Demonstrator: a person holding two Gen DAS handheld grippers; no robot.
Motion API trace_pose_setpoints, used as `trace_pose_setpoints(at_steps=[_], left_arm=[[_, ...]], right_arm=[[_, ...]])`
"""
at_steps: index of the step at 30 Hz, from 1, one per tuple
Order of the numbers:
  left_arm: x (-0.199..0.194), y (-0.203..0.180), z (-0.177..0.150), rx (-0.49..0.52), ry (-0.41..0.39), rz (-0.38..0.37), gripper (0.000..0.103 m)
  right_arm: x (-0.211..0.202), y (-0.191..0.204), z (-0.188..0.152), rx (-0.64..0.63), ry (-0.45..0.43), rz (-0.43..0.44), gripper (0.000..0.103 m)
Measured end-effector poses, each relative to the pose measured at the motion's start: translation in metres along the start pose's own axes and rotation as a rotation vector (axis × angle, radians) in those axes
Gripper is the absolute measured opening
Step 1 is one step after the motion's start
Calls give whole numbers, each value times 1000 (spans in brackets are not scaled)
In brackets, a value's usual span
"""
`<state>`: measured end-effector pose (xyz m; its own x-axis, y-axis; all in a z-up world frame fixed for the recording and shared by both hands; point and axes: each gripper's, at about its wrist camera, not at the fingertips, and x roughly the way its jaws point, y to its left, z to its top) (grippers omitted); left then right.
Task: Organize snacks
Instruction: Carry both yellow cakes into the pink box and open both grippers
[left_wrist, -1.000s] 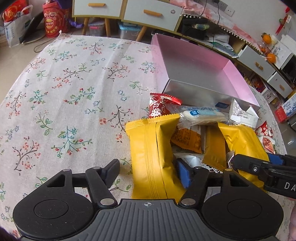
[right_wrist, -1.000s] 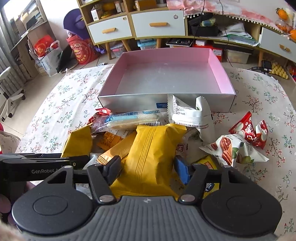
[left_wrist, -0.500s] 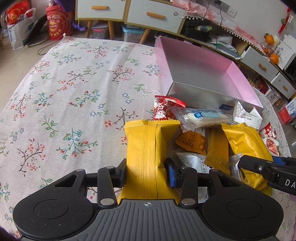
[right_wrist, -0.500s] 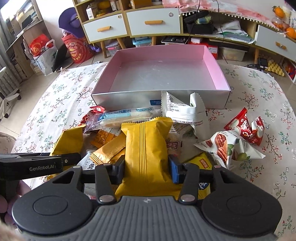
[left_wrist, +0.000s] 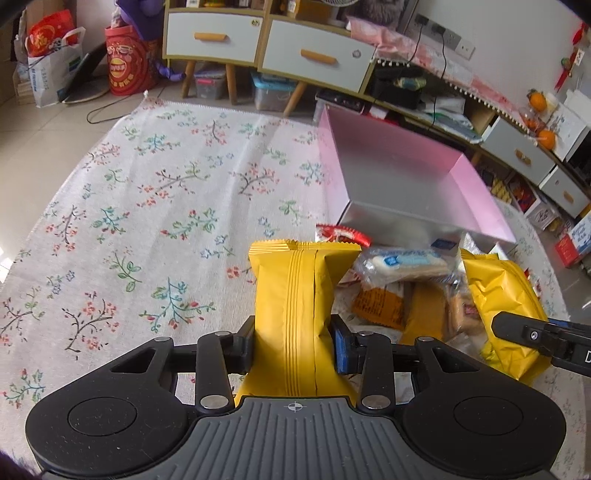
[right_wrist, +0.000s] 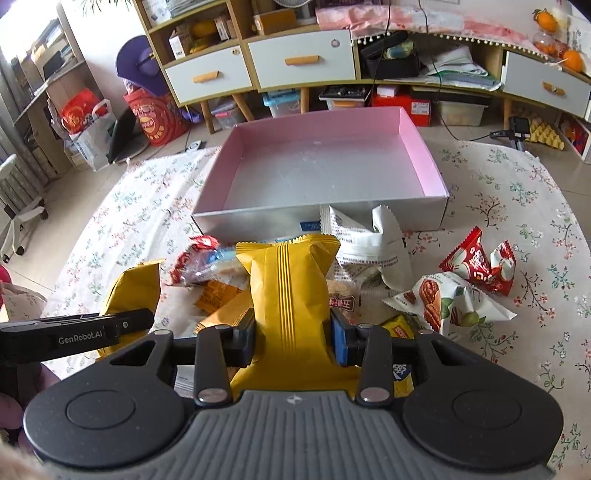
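Left gripper (left_wrist: 293, 349): my fingers pinch a yellow packet (left_wrist: 295, 295) at its waist, near the worktop's (left_wrist: 129, 221) front edge.
Right gripper (right_wrist: 291, 341): fingers closing, squeezing another yellow pouch (right_wrist: 288, 295).
Pink box (right_wrist: 421, 162): toward the far edge, nothing inside.

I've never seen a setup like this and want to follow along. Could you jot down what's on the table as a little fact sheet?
surface: table with floral cloth
left claw: pinching a yellow snack packet
right claw: jaws closing on another yellow packet, pads already pressing it
container: pink-lined box, nothing inside
loose pile: white packets, red packets, nut packet, wafer in clear wrap
pile position: in front of the box's near wall
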<state>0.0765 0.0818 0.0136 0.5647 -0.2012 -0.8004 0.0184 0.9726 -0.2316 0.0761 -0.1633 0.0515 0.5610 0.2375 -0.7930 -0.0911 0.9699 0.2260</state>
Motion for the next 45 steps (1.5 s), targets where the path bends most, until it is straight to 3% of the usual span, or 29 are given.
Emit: trace_pose_setpoints(at_steps=[12,25,34,45], left_arm=[[-18,-42,44,33,-85,-60,37],[50,-84,99,83,-131,-99,37],[97,-85,95,149,-131,-51,37],[110,-79,95,184,-107,-13,38]], right_arm=[[0,-22,35,36,-56,-3,36],[49,-58,97,82,-100,-10,36],[82,-59,96,4,-77,-68,36],[94,-45,85,-63,-14,-145,36]])
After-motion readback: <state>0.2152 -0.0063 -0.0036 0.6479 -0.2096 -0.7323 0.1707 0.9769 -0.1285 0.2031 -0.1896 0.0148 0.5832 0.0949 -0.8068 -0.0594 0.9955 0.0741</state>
